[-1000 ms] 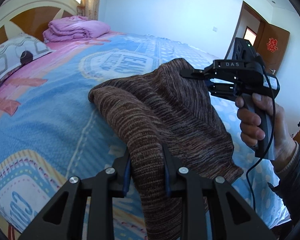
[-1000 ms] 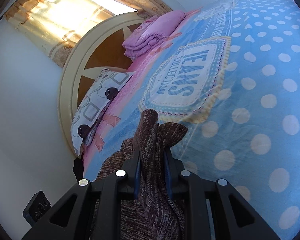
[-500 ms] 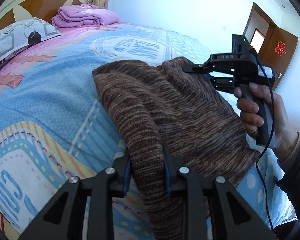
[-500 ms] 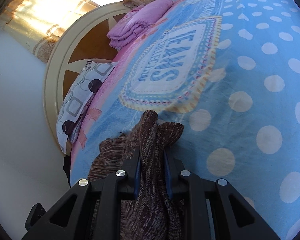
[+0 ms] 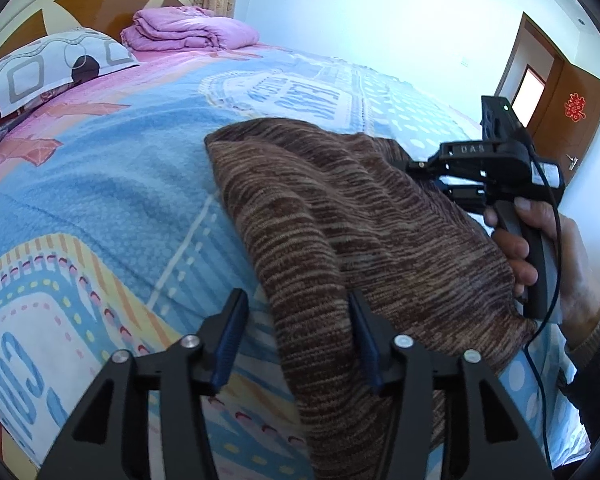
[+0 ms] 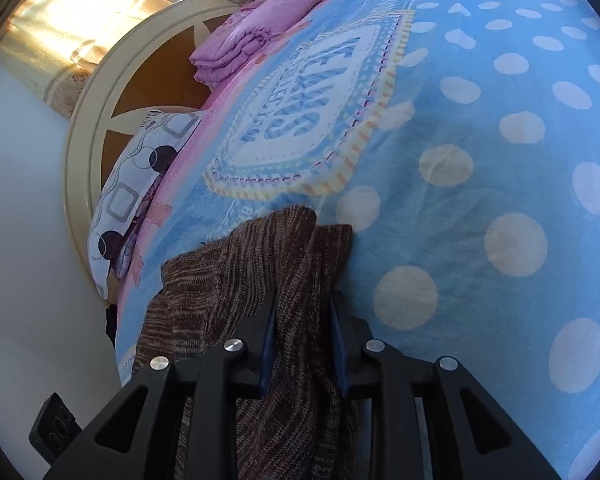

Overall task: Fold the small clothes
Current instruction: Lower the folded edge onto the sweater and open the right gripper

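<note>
A brown striped knit garment (image 5: 340, 220) lies folded over on the blue patterned bedspread (image 5: 120, 200). My left gripper (image 5: 296, 320) is open, its fingers spread either side of the garment's near corner, which rests against the right finger. My right gripper (image 6: 303, 320) is shut on the garment's far corner (image 6: 292, 260), low over the bed. The right gripper also shows in the left wrist view (image 5: 452, 176), held by a hand at the garment's right edge.
A folded purple blanket (image 5: 188, 32) and a patterned pillow (image 5: 48, 68) lie by the headboard (image 6: 140, 92). A brown door (image 5: 568, 104) stands at the far right. The polka-dot part of the bedspread (image 6: 500, 160) stretches beyond the garment.
My left gripper has opened and let go of the garment's near corner. Both grippers have come lower toward the bed; the garment now lies flatter.
</note>
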Action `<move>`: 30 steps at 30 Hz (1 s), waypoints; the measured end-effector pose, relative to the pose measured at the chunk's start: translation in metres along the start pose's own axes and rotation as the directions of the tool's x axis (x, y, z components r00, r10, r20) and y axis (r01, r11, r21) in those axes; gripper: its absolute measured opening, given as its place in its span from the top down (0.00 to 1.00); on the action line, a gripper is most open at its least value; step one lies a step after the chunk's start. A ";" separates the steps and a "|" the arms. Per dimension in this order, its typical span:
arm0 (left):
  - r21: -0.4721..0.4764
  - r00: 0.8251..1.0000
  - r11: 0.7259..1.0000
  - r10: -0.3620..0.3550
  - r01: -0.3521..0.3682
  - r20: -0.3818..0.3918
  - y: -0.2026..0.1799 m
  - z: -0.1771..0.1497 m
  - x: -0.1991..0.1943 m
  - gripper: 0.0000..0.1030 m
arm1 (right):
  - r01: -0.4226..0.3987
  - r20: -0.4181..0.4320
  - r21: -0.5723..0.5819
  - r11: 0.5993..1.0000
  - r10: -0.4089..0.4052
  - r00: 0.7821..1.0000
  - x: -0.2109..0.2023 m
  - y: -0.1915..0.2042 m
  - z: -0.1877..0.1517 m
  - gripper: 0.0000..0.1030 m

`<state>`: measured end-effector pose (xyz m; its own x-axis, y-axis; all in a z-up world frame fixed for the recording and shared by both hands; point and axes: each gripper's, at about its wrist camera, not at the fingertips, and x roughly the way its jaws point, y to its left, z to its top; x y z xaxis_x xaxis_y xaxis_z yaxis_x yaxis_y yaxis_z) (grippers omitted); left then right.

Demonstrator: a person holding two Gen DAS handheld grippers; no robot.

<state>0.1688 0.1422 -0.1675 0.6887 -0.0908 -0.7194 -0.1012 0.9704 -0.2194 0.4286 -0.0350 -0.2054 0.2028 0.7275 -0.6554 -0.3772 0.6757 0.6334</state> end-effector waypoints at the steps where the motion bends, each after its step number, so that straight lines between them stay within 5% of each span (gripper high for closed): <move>1: 0.004 1.000 1.000 0.002 -0.002 0.005 0.000 0.000 0.000 0.46 | -0.006 0.003 0.004 1.000 0.006 1.000 -0.001 -0.002 -0.001 0.77; 14: 0.012 0.999 0.999 0.033 -0.033 0.016 0.003 -0.001 -0.001 0.38 | -0.032 -0.010 0.032 0.999 0.032 0.999 -0.025 -0.013 -0.017 0.60; 18: -0.003 0.995 0.999 0.043 -0.043 0.093 0.006 0.007 -0.019 0.37 | -0.028 -0.049 -0.010 1.000 0.027 0.998 -0.040 -0.013 -0.033 0.53; 21: -0.010 0.990 0.997 0.077 -0.076 0.121 0.010 0.018 -0.020 0.25 | -0.040 -0.064 -0.012 0.999 0.039 0.997 -0.055 -0.017 -0.051 0.53; 26: -0.017 0.978 0.987 0.163 -0.162 0.128 0.021 0.031 0.004 0.24 | -0.079 -0.103 -0.017 0.997 0.077 0.992 -0.079 -0.015 -0.090 0.50; 28: -0.029 0.974 0.981 0.194 -0.192 0.116 0.024 0.034 0.017 0.15 | -0.054 -0.112 -0.042 0.998 0.049 0.992 -0.086 -0.011 -0.108 0.50; 30: -0.040 0.976 0.980 0.196 -0.193 0.094 0.024 0.036 0.022 0.15 | -0.010 -0.103 -0.094 0.996 0.000 0.995 -0.090 -0.001 -0.121 0.69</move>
<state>0.2069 0.1713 -0.1646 0.7198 0.1230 -0.6832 -0.2612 0.9598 -0.1024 0.3016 -0.1156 -0.1969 0.1085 0.7112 -0.6945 -0.4623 0.6546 0.5981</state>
